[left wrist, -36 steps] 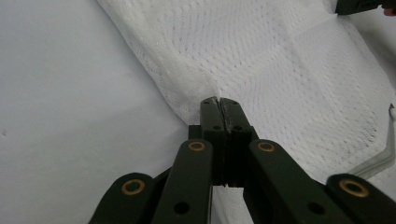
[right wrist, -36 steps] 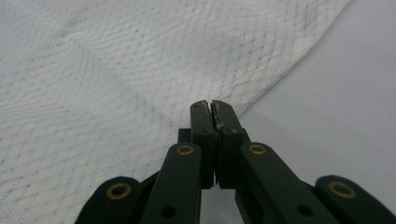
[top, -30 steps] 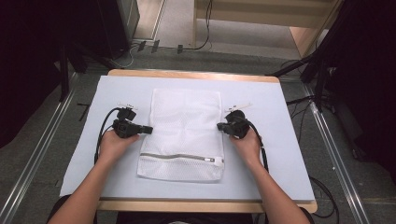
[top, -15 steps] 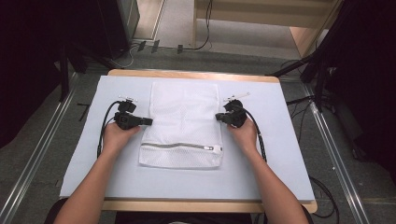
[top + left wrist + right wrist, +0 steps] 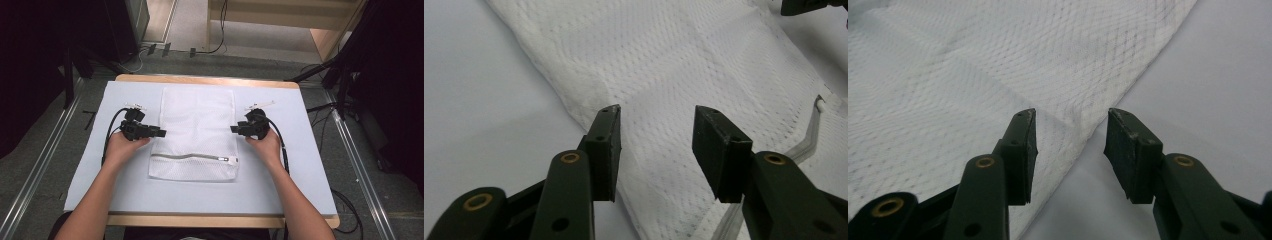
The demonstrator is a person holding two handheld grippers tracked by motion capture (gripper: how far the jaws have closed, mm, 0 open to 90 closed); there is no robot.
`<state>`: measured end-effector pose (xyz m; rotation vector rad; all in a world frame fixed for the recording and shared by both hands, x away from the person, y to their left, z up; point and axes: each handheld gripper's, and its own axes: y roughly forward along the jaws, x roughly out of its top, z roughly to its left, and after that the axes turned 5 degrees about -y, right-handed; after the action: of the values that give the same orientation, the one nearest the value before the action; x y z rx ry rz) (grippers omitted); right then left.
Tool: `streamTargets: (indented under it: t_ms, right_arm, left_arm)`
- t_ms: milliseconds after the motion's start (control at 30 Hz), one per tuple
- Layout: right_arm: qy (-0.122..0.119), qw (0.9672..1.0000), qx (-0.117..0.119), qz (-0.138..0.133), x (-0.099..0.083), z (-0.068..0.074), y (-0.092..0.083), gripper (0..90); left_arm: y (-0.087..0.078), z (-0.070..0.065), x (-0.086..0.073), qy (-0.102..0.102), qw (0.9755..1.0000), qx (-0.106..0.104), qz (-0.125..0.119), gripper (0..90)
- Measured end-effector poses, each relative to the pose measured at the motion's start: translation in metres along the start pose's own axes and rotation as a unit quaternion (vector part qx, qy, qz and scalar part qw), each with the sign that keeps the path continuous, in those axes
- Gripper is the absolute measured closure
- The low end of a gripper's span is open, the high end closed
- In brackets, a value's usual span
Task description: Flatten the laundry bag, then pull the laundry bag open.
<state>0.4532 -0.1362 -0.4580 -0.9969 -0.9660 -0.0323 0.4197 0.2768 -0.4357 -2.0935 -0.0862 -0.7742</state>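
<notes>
A white mesh laundry bag (image 5: pixel 197 131) lies flat in the middle of the table, its grey zipper (image 5: pixel 192 157) running across near the front end. My left gripper (image 5: pixel 161 133) sits at the bag's left edge and my right gripper (image 5: pixel 234 129) at its right edge. Both have just been opening. In the left gripper view the jaws of the left gripper (image 5: pixel 656 142) stand apart over the bag's edge (image 5: pixel 589 107), with no fabric pinched. The right gripper (image 5: pixel 1070 145) likewise straddles the bag's edge (image 5: pixel 1083 127) with its pads apart from the mesh.
A pale blue-white mat (image 5: pixel 280 185) covers the wooden table (image 5: pixel 215 220). Black cables trail from both grippers. Metal floor rails run along either side of the table, and dark curtains stand at the left and right.
The bag was slid toward the far side of the table and laid flat. Both pairs of jaws, shut on its edges before, now stand apart and have let the mesh go.
</notes>
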Motion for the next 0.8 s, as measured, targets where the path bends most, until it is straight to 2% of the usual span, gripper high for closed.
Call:
streamTargets:
  t_ms: [233,467,800]
  right_arm:
    - [-0.019,0.9998,0.006,-0.007,-0.001,0.007,-0.012,54.6]
    - [-0.023,0.9995,0.012,-0.018,-0.003,0.016,-0.023,53.7]
    - [-0.036,0.9990,0.020,-0.018,-0.007,0.028,-0.034,52.5]
  left_arm:
    - [-0.008,-0.007,0.001,0.000,0.9999,-0.011,-0.008,47.7]
    - [-0.015,-0.013,0.000,0.003,0.9997,-0.022,-0.014,41.8]
    - [-0.021,-0.029,-0.005,0.025,0.9992,-0.031,-0.010,37.4]
